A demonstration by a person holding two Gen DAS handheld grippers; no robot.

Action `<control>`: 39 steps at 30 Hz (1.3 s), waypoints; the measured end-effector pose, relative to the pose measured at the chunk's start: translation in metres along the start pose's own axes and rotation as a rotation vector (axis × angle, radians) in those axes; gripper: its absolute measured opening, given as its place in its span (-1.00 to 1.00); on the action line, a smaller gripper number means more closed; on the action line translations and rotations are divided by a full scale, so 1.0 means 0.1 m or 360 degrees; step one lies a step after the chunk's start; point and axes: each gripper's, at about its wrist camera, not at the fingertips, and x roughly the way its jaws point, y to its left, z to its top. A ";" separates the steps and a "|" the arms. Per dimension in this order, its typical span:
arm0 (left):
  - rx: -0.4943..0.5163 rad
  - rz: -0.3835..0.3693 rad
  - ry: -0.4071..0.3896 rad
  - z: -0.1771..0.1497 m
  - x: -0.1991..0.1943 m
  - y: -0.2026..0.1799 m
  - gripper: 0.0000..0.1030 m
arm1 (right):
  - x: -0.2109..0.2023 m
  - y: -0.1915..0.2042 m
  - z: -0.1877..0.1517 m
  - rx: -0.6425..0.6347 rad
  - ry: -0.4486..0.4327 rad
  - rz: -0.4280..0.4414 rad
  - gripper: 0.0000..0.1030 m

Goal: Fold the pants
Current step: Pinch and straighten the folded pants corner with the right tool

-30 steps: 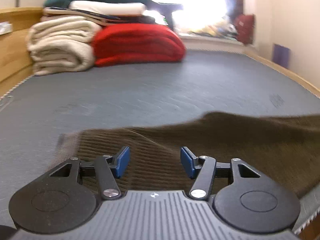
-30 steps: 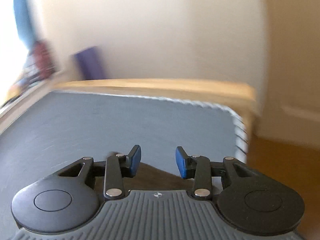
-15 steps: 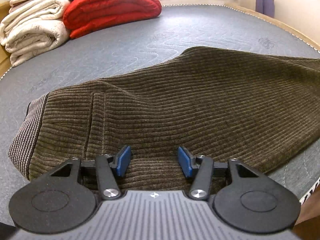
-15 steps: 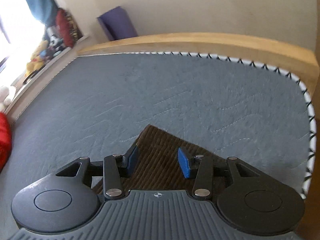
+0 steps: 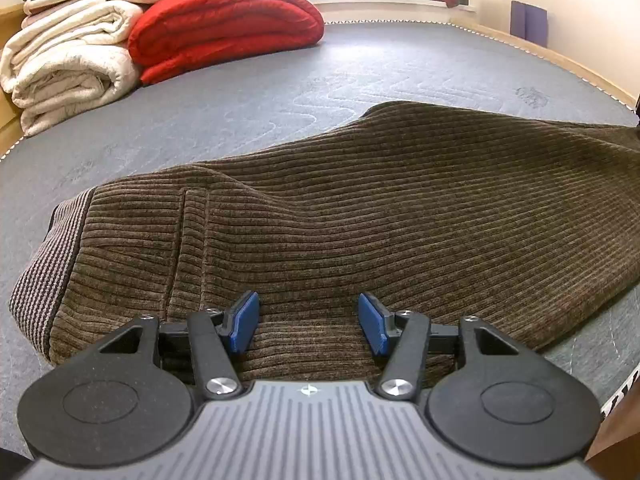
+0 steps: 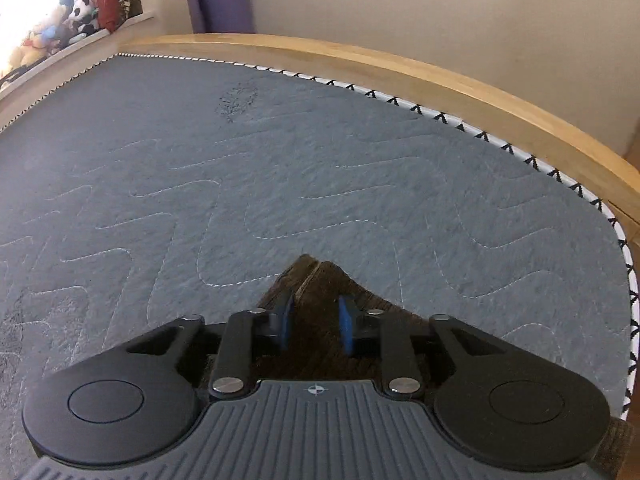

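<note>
Across the grey quilted mattress the brown corduroy pants lie flat along its near edge, ribbed and soft, with a striped knit waistband at the left end. Beyond the pants the mattress is bare up to its wooden frame and white zigzag piping. Left tool hangs over the pants with its blue pads spread apart, gripping nothing. Right tool has just been closing, and its pads pinch a pointed corner of the pants. Folded cream blankets and a red quilt sit at the mattress's far left.
</note>
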 end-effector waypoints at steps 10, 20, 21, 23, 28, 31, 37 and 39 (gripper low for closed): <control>-0.0004 -0.0011 0.0027 0.04 -0.02 0.02 0.19 | 0.00 -0.17 0.09 0.0206 0.0026 0.0064 -0.39; -0.0075 -0.0241 -0.0116 0.29 -0.27 -0.04 0.19 | -1.13 -0.94 0.14 0.0406 -0.0240 0.0269 -0.19; -0.0084 -0.0308 -0.0105 0.29 -0.28 -0.05 0.20 | -1.23 -1.09 0.07 0.0447 -0.0240 0.0315 -0.19; 0.0001 -0.0350 0.0107 0.24 -0.10 -0.15 0.24 | -1.39 -1.34 -0.09 0.0486 -0.0191 0.0368 -0.16; 0.0026 -0.0367 0.0164 0.23 -0.04 -0.15 0.27 | -1.39 -1.80 -0.56 0.0649 0.0161 0.0366 -0.09; 0.0027 -0.0375 0.0171 0.25 -0.04 -0.13 0.27 | -1.29 -1.93 -0.71 0.0737 0.0251 0.0319 -0.09; 0.0036 -0.0349 0.0160 0.23 -0.04 -0.18 0.28 | -1.09 -1.96 -0.76 0.0876 0.0285 0.0407 -0.07; 0.0038 -0.0349 0.0152 0.20 -0.03 -0.18 0.28 | -0.98 -1.92 -0.77 0.0865 0.0317 0.0378 -0.07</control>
